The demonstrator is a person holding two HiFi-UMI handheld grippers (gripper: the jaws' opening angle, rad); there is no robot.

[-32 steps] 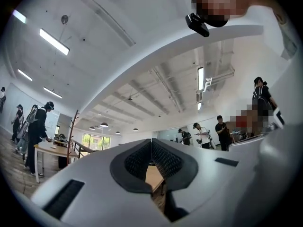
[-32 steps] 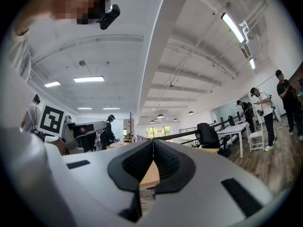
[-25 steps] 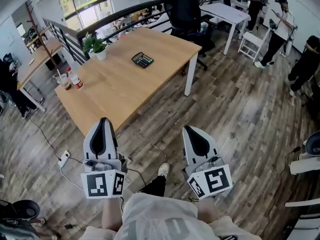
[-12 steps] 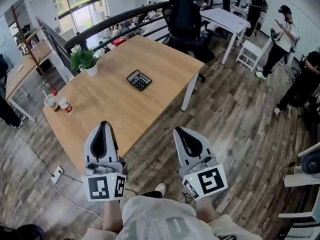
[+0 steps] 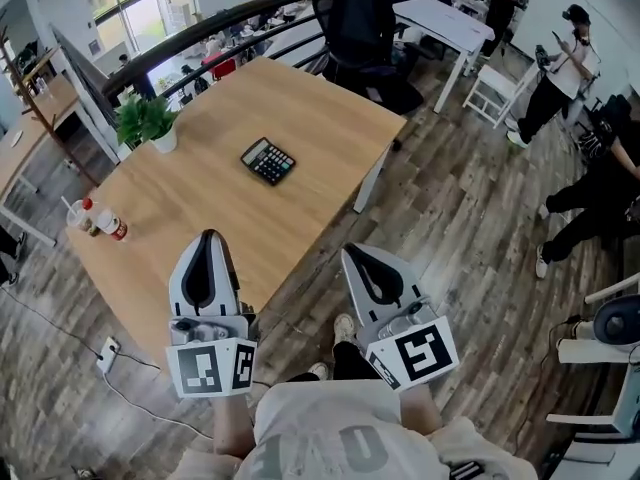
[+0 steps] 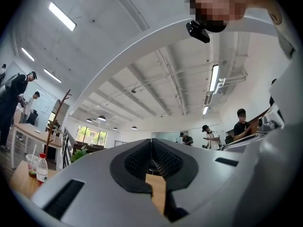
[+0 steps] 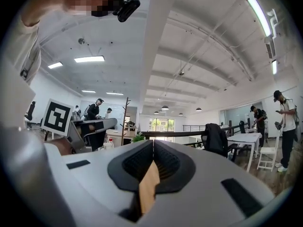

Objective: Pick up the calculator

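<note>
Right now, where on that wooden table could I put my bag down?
The table is bare between the calculator and its near edge, and beyond toward the black chair. Its left side is busier: plant, bottle, cup.

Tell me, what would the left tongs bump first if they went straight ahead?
Probably nothing near. The left tongs point across the table, between the plant and the calculator, and seem to ride above it, though depth is hard to judge.
</note>
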